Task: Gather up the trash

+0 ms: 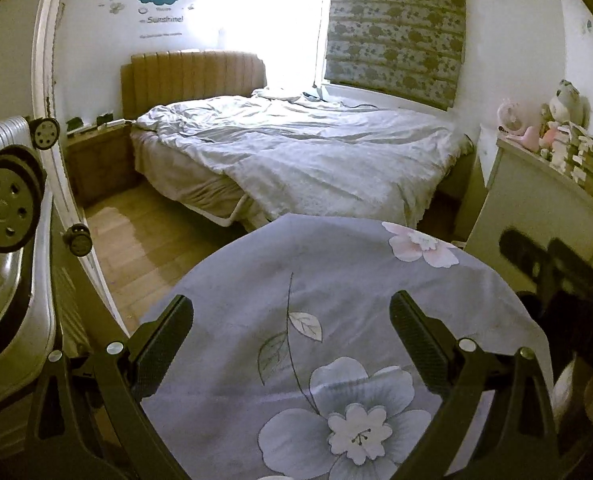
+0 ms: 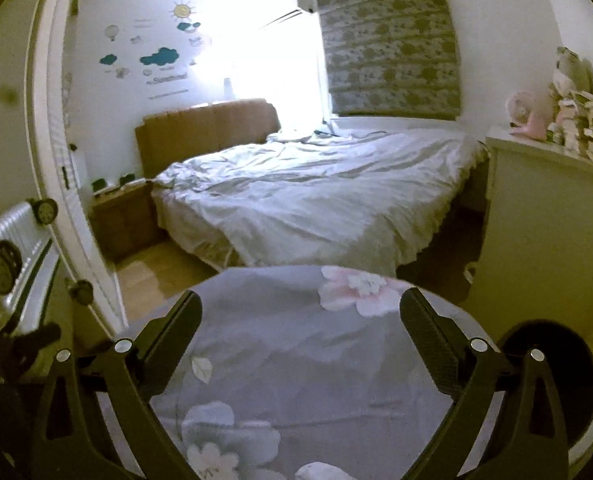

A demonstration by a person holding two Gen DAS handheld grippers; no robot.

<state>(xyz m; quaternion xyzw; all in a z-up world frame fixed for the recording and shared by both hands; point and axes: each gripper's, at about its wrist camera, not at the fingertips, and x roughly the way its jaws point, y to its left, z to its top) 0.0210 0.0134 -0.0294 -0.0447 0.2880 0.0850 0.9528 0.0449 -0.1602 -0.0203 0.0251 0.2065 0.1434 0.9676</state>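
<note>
Both grippers hover over a round table draped in grey floral cloth (image 1: 336, 288). The left gripper (image 1: 292, 338) has its jaws spread wide with nothing between them; the right gripper (image 2: 300, 332) is likewise wide and empty. No trash can be made out in either view.

I see the round table (image 1: 336, 280) bare ahead, free to cross. Beyond its far edge the bed (image 1: 296, 152) blocks the way. A suitcase (image 1: 8, 280) crowds the left, a cabinet (image 1: 536, 208) the right; open floor (image 1: 144, 240) lies between suitcase and bed.
</note>
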